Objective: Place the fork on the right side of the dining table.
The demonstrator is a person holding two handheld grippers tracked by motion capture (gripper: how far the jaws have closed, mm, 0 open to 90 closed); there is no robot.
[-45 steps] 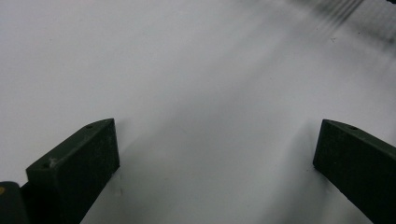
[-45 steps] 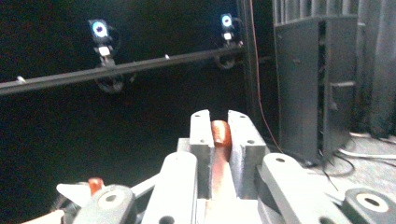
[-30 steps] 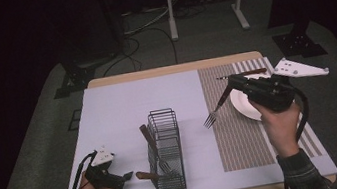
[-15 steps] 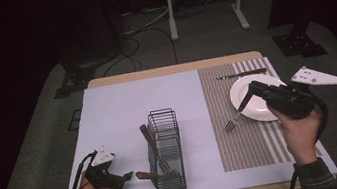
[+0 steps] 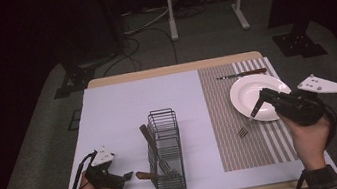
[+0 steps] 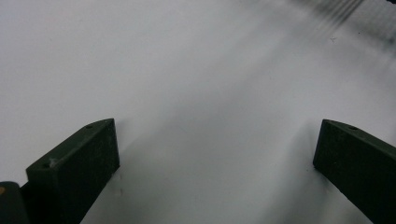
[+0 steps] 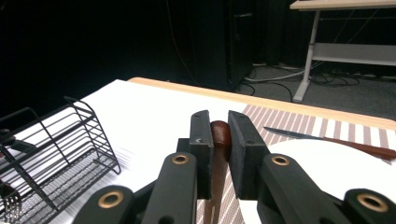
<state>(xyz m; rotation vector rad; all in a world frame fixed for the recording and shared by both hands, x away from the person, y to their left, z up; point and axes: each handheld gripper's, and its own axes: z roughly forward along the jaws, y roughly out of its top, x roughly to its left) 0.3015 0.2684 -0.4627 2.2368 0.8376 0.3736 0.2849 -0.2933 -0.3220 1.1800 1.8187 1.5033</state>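
My right claw (image 5: 258, 106) clamps the brown wooden handle of a fork (image 5: 248, 124), tines angled down over the striped placemat (image 5: 238, 150) beside the white plate (image 5: 250, 93). A knife (image 5: 242, 74) lies just beyond the plate. My left claw (image 5: 124, 178), jaws spread wide and empty, rests low on the white tabletop (image 5: 123, 111) near the black wire caddy (image 5: 167, 150).

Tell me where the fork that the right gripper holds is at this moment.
In the high view the fork hangs from the right gripper over the striped mat, tines down, just left of the white plate.
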